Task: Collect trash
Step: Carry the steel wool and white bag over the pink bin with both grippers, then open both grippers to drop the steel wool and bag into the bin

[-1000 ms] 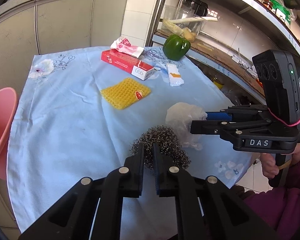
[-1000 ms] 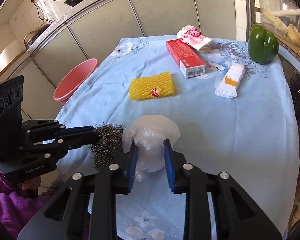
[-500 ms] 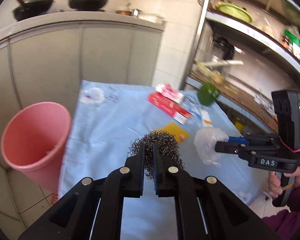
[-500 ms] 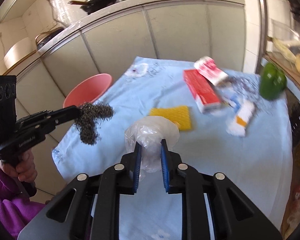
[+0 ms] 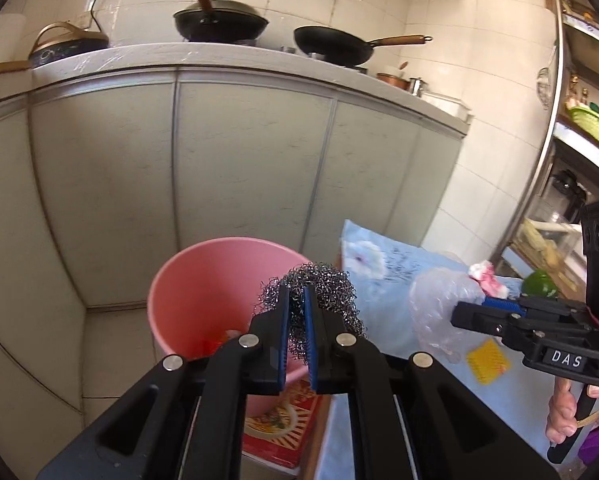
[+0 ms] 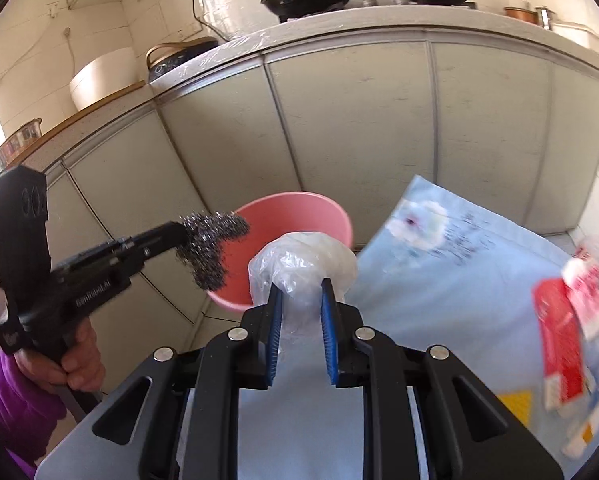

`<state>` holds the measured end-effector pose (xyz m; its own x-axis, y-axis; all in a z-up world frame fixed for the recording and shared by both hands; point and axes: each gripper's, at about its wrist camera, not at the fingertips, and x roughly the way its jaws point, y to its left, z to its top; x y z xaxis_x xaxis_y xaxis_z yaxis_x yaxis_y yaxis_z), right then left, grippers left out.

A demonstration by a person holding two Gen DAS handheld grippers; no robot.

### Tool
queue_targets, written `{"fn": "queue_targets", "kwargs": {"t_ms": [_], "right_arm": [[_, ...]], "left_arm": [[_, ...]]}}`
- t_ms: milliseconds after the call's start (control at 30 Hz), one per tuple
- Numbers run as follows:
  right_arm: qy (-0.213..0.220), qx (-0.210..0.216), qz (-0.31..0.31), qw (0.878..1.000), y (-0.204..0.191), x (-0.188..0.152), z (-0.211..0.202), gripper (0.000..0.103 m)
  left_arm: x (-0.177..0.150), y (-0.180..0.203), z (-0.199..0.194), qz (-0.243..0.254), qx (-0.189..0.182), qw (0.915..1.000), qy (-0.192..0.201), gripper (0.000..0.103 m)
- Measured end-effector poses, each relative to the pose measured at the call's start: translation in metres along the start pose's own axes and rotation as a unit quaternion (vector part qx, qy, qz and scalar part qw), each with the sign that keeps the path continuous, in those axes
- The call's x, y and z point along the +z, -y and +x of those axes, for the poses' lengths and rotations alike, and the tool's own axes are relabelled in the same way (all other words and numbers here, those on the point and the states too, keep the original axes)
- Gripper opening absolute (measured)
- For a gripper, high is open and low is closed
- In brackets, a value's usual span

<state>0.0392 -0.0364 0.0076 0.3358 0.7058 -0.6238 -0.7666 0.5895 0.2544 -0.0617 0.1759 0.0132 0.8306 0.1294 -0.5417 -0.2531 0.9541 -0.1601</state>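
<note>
Where a second ago both pieces of trash lay on the blue-clothed bench (image 6: 479,280), they now hang in the air, so the pickup is done and what remains, I judge, is the drop into the bin.

Nearest in the left wrist view, the left hand-held gripper (image 5: 295,308) has its blue pads pressed almost together, pinching the steel wool scrubber (image 5: 319,284). Just past it, at about 10 o'clock, stands the pink bucket (image 5: 187,292) on the floor beside the bench, with some red scraps at its bottom. At 3 o'clock the right hand-held gripper (image 5: 465,314) comes in level, held by a hand (image 5: 567,412) in a purple sleeve.

In the right wrist view that gripper pinches the crumpled clear plastic bag (image 6: 303,264) between its pads, aimed toward the bucket's rim at 12 o'clock. The left tool points in from 9 o'clock, its scrubber over the bucket's near edge. Both have swung from the bench toward the bucket and tilt downward. Farther back, cabinet doors and pans on the counter.
</note>
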Motion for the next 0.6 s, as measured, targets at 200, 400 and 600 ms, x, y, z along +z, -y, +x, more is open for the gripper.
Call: {"fn": "queue_targets", "kwargs": {"t_ms": [200, 400, 600], "right_arm": [[-0.029, 0.019, 0.002, 0.999, -0.014, 0.017, 0.065, 0.019], [-0.056, 0.009, -0.001, 0.998, -0.013, 0.017, 0.104, 0.019], [-0.071, 0.006, 0.017, 0.997, -0.007, 0.019, 0.124, 0.026]], "left_arm": [[-0.009, -0.013, 0.031, 0.01, 0.046, 0.9987, -0.02, 0.007], [-0.021, -0.025, 0.059, -0.002, 0.06, 0.9969, -0.051, 0.008], [-0.027, -0.027, 0.07, -0.012, 0.072, 0.9954, -0.063, 0.013]]}}
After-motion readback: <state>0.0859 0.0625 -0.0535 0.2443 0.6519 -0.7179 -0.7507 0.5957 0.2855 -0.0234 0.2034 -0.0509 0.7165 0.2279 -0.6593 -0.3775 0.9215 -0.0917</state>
